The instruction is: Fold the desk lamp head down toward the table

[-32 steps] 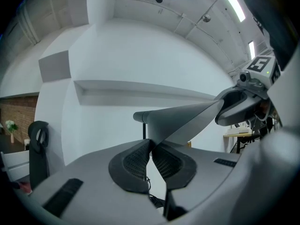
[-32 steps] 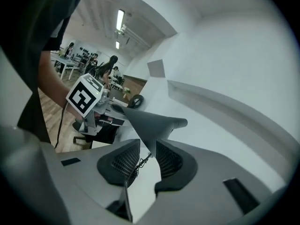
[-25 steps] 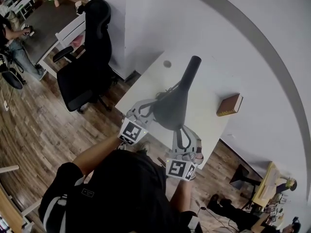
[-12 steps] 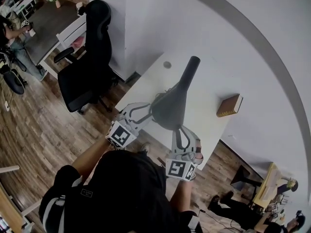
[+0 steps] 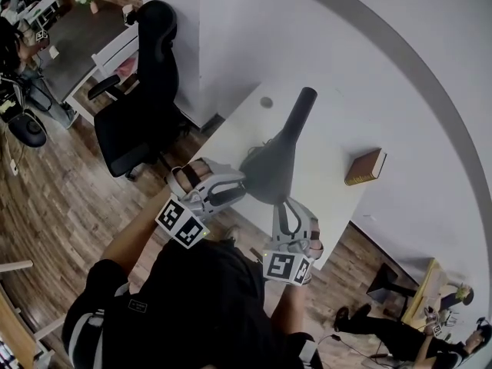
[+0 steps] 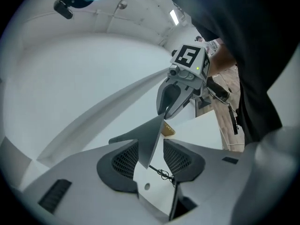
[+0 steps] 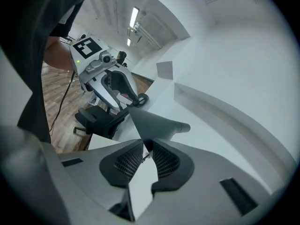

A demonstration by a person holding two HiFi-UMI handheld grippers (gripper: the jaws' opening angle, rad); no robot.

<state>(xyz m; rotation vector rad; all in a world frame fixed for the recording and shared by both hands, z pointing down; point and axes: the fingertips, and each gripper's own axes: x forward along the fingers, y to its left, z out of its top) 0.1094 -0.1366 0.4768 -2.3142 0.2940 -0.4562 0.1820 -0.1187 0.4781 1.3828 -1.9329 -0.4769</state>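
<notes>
The desk lamp's dark grey cone-shaped head (image 5: 270,167) stands over the white table (image 5: 327,141), its neck running up and away to a round end (image 5: 306,94). My right gripper (image 5: 283,206) is shut on the near rim of the head (image 7: 150,121), whose thin edge sits between the pads (image 7: 164,162). My left gripper (image 5: 234,187) is at the head's left rim, rolled over, its jaws opening. In the left gripper view the rim's edge (image 6: 154,135) lies in the wide gap and the pads (image 6: 123,159) stand off it.
A brown book (image 5: 364,166) lies on the table to the right of the lamp. The table has a round cable hole (image 5: 266,102) near its far left corner. A black office chair (image 5: 142,106) stands left of the table on the wood floor. White walls enclose the table's far side.
The left gripper's jaws have come off the lamp head's rim and opened; that gripper rolled and drew back to the left. The right gripper and lamp head stayed put.
</notes>
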